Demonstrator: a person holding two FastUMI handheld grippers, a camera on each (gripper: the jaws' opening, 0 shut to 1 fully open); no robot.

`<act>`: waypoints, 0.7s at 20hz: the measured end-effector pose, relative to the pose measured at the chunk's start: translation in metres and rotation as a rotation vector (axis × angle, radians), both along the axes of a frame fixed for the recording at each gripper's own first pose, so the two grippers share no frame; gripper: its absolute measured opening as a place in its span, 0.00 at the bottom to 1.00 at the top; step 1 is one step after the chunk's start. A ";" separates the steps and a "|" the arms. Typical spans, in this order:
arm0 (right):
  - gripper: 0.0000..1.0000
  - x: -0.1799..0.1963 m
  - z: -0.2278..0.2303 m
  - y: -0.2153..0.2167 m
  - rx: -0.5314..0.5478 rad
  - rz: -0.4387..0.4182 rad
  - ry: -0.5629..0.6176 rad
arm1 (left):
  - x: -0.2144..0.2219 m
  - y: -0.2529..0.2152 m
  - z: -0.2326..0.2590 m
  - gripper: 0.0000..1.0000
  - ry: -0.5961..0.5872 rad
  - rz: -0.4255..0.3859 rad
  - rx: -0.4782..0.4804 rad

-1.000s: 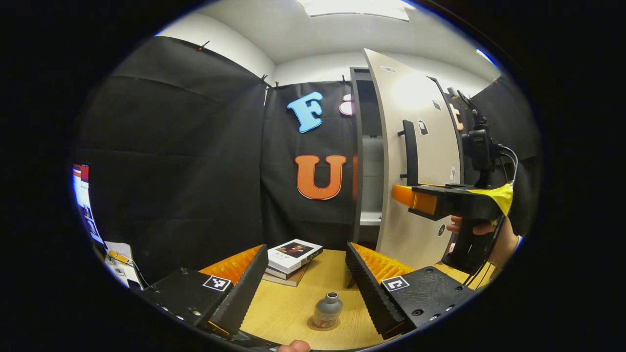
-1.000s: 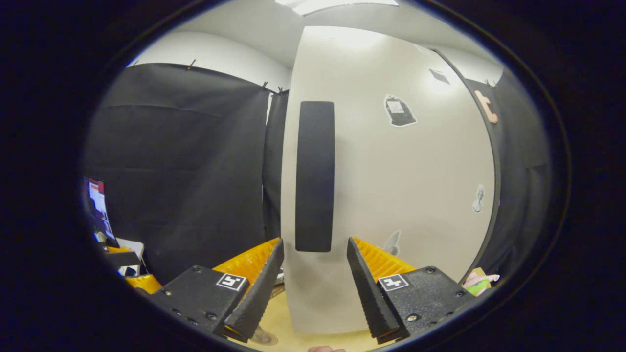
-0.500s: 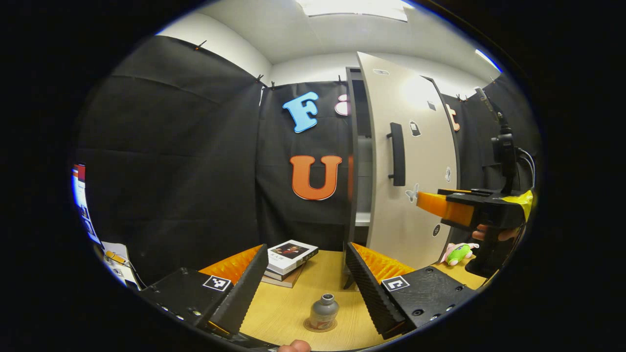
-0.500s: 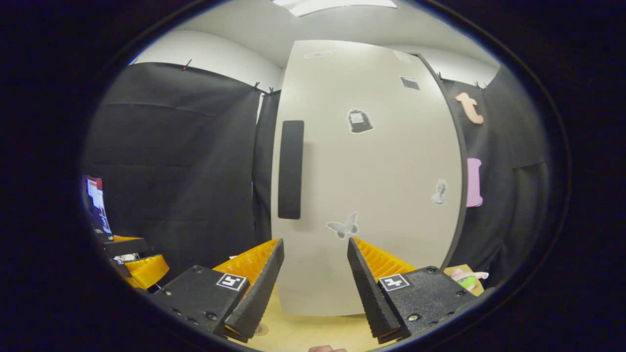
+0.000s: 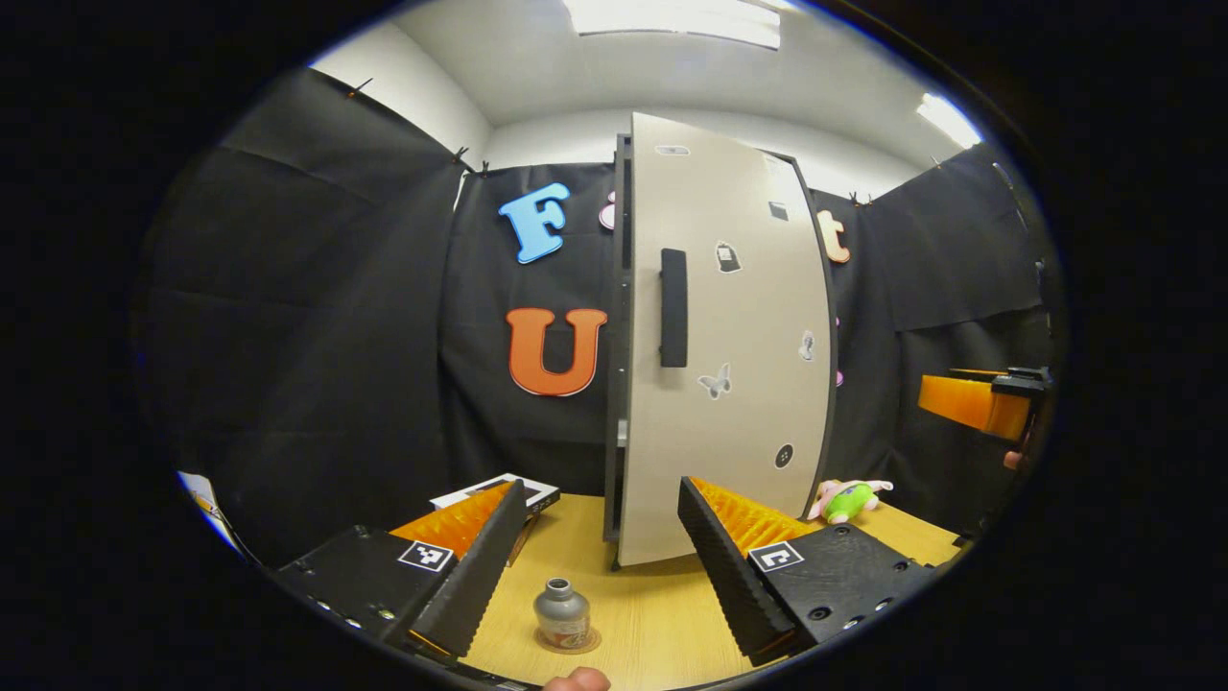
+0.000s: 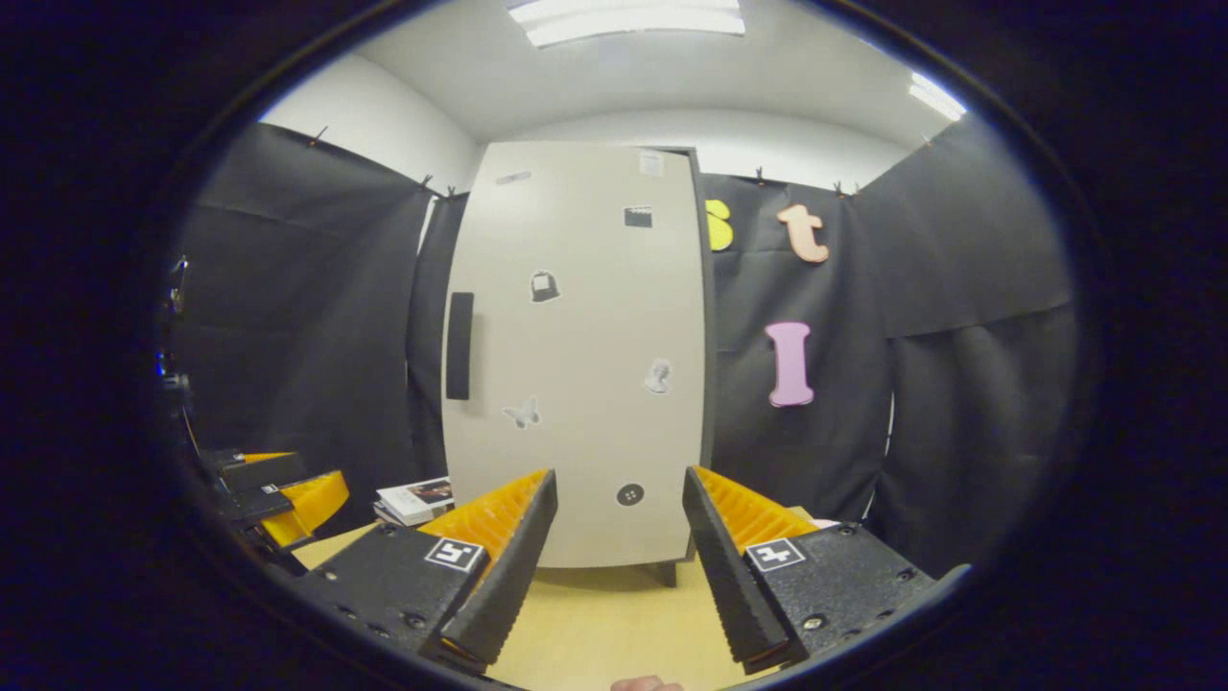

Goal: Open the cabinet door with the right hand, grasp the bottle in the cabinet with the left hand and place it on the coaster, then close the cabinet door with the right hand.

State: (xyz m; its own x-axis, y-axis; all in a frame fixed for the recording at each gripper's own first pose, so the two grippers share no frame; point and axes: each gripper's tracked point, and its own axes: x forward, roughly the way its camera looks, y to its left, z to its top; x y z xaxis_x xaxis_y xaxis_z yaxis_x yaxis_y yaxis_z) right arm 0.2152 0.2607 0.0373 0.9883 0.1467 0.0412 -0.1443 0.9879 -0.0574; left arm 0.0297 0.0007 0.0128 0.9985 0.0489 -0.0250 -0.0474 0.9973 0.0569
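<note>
Black cloth backs a wooden table [image 5: 662,614] where the bottle [image 5: 562,614] stands upright on its coaster [image 5: 568,641], near the empty, open left claw [image 5: 593,566]. Farther off, the cabinet door [image 6: 585,365] looks nearly closed, facing the open right claw [image 6: 614,566], which is well clear.

Black-draped booth under ceiling lights

Black cloth walls [image 6: 959,317] hang clipped along their top edge on all sides, with white wall [image 6: 384,134] and a white ceiling above them. Bright ceiling light panels [image 6: 628,21] glow overhead, and another light [image 5: 945,117] sits off to the right. A pale wooden worktop [image 5: 652,614] spreads across the bottom of both views.
</note>
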 end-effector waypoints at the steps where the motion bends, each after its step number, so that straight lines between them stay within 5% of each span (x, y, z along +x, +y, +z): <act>1: 0.85 -0.007 -0.004 -0.016 0.013 -0.036 0.006 | 0.001 -0.007 -0.002 0.96 -0.001 -0.020 0.004; 8: 0.85 -0.034 -0.016 -0.103 -0.013 -0.256 0.011 | 0.001 -0.035 -0.007 0.96 0.005 -0.087 0.007; 14: 0.85 -0.020 -0.001 -0.097 0.057 -0.237 -0.025 | 0.008 -0.039 -0.001 0.96 -0.010 -0.098 0.013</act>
State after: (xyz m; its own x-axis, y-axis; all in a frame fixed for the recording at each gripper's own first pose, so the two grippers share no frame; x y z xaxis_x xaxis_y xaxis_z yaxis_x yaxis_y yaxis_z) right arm 0.1947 0.1634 0.0368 0.9933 -0.0929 0.0680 0.0932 0.9956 -0.0012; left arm 0.0377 -0.0384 0.0122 0.9987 -0.0485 -0.0153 0.0494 0.9964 0.0694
